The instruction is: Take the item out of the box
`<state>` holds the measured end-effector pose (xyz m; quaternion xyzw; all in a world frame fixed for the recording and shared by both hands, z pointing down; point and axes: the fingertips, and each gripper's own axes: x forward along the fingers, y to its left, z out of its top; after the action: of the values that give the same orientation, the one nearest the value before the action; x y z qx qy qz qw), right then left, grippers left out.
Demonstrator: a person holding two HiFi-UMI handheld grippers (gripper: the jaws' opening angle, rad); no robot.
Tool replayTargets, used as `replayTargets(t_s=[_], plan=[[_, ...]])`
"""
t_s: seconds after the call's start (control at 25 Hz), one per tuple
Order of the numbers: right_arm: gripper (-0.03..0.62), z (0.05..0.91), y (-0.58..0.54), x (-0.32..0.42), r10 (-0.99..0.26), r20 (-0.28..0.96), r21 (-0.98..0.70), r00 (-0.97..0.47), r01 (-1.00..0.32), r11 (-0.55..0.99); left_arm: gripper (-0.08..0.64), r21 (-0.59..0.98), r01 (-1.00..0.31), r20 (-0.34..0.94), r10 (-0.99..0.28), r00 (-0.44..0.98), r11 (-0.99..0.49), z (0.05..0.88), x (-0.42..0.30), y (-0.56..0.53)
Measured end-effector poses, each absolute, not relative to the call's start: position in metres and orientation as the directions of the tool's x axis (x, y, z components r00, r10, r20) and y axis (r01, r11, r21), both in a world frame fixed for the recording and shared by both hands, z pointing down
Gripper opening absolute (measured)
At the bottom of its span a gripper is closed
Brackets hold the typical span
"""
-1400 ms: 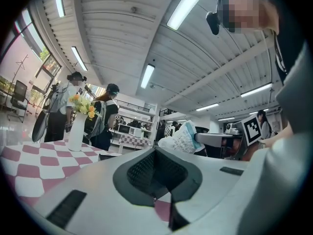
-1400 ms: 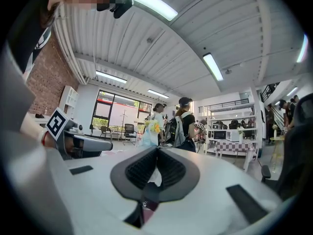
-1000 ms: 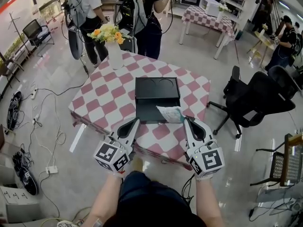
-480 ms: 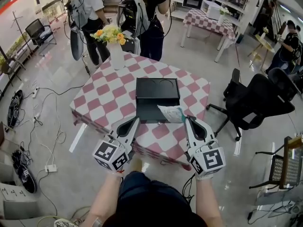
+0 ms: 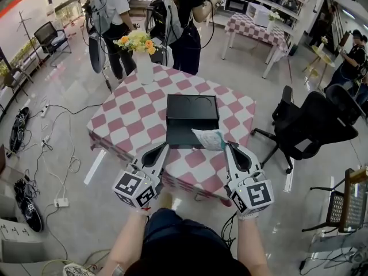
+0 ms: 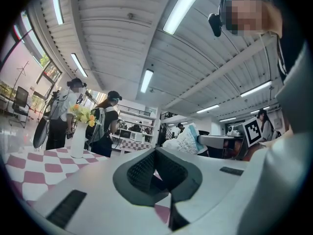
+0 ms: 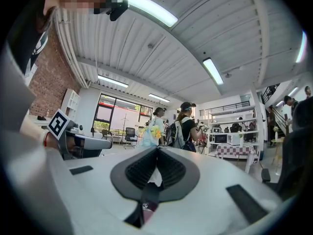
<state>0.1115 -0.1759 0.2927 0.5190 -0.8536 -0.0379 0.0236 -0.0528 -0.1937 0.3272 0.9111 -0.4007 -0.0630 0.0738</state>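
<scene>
1. The right gripper (image 5: 225,146) has its jaws pressed together on one edge of a white and teal packet (image 5: 208,138). A sliver of white shows between the pads in the right gripper view.
2. The packet sticks out from that gripper's tips, ahead and toward the left gripper (image 5: 165,148).
3. In the head view the packet overlaps the near right corner of the black box (image 5: 191,105). I cannot tell whether it touches the box.
4. The box lies open just ahead of both grippers, between their lines, on the checked table (image 5: 132,119).
5. The left gripper's jaws are together with nothing in them. Its tips are near the box's near left corner and apart from it.
6. A vase (image 5: 144,68) of flowers stands well ahead of the left gripper, beyond the box and off to its left.
7. A black chair (image 5: 316,125) stands off the table, to the right of the right gripper.
</scene>
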Motion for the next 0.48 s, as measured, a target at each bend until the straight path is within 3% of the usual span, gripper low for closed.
replayTargets(t_s=[0.48], plan=[[0.006, 0.296, -0.162, 0.115, -0.882, 0.003, 0.081, -0.470, -0.879, 0.469, 0.003, 0.191, -0.734, -0.050, -0.753, 0.656, -0.652, 0.331, -0.056, -0.180]])
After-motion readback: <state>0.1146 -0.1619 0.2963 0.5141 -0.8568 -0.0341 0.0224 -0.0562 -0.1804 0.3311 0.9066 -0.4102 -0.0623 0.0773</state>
